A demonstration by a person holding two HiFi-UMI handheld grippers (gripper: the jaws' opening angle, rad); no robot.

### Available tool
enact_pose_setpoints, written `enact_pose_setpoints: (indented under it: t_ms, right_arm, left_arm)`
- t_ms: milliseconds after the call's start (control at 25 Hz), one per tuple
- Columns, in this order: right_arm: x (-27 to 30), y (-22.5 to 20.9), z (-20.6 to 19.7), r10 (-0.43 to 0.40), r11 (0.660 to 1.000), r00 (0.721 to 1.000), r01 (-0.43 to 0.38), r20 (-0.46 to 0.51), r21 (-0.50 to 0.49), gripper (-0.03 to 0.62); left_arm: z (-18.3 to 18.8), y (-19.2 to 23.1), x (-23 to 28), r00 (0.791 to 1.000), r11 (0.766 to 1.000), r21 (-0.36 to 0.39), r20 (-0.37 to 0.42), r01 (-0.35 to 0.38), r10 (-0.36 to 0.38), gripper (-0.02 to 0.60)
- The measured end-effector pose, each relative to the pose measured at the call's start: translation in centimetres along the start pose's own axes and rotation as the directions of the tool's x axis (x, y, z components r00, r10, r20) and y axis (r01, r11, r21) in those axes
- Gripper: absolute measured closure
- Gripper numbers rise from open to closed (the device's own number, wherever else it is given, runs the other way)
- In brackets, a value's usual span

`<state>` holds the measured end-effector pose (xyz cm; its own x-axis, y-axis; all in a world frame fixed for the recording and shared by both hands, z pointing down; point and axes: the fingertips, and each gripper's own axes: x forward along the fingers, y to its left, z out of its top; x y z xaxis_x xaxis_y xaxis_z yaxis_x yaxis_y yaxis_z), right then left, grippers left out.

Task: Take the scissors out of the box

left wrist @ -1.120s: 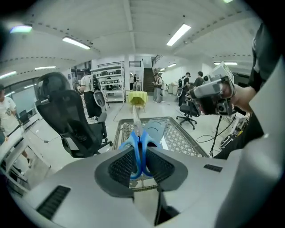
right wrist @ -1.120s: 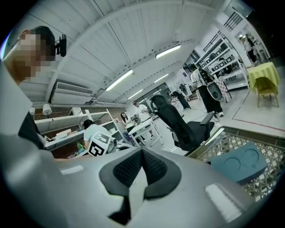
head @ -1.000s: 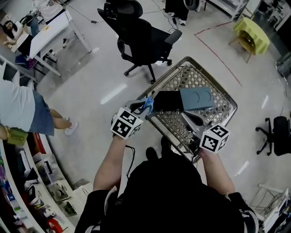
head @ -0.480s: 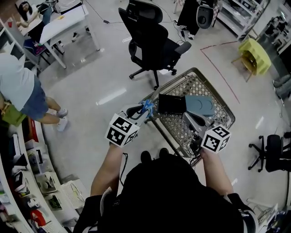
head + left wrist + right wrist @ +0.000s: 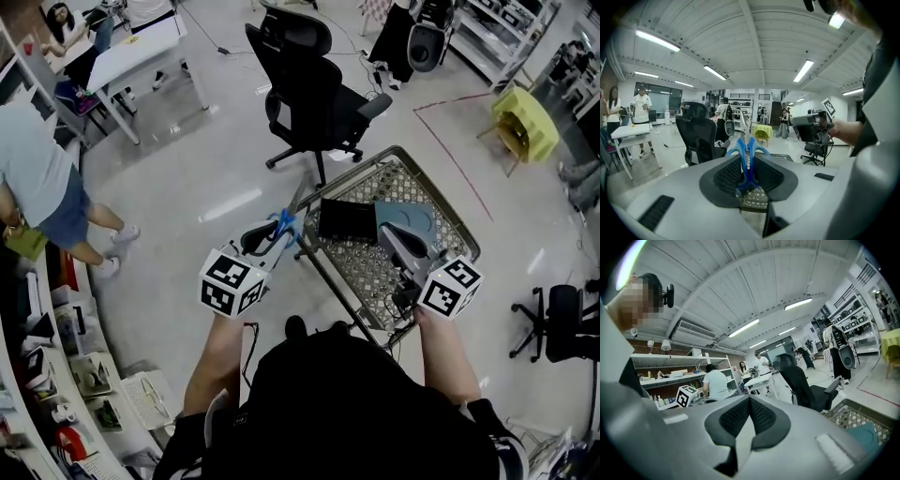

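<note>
My left gripper [image 5: 278, 234] is shut on blue-handled scissors [image 5: 284, 223], held in the air left of the wire cart [image 5: 448, 208]. In the left gripper view the blue handles [image 5: 747, 157] sit between the pads of that gripper [image 5: 747, 172], with the blades pointing up and away. A black box [image 5: 345, 217] with a blue-grey lid [image 5: 411, 217] beside it lies in the cart. My right gripper [image 5: 389, 234] hovers over the cart's near side, next to the lid. Its jaws [image 5: 749, 414] are shut with nothing between them.
A black office chair [image 5: 314, 98] stands just beyond the cart. A person in a light shirt [image 5: 37, 178] stands at the far left by shelves. A white table [image 5: 141, 56] is at the back left, a yellow stool [image 5: 525, 127] at the back right.
Both grippers have risen. The left one has carried the scissors leftward, away from the box and off the cart's edge. The right one stays shut over the cart.
</note>
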<state>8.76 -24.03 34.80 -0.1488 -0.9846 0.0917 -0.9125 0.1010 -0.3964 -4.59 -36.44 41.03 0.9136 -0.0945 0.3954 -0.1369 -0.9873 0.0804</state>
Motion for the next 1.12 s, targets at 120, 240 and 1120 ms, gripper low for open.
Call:
enact_pose_setpoints:
  t_ms: [120,240,1120]
  right_arm:
    - [-2.5,-0.3,1.5,0.002,0.999,1.000,-0.001,0.025,-0.048,0.584]
    - [-4.9,-0.8,2.8,0.006,0.998,0.999,-0.003,0.054,-0.065,0.584]
    - [-10.1,-3.6,5.3,-0.051,0.993,0.969,0.075,0.240,-0.091,0.586]
  left_arm:
    - [1.2,-0.8,-0.1,1.000,1.000,-0.020,0.026,-0.014,0.015,0.488]
    - [2.8,-1.7,0.0,0.997,0.999,-0.034,0.066,-0.024,0.027,0.488]
    - [8.2,-5.2,1.1,0.963,0.998,-0.053,0.264,-0.044,0.057,0.488]
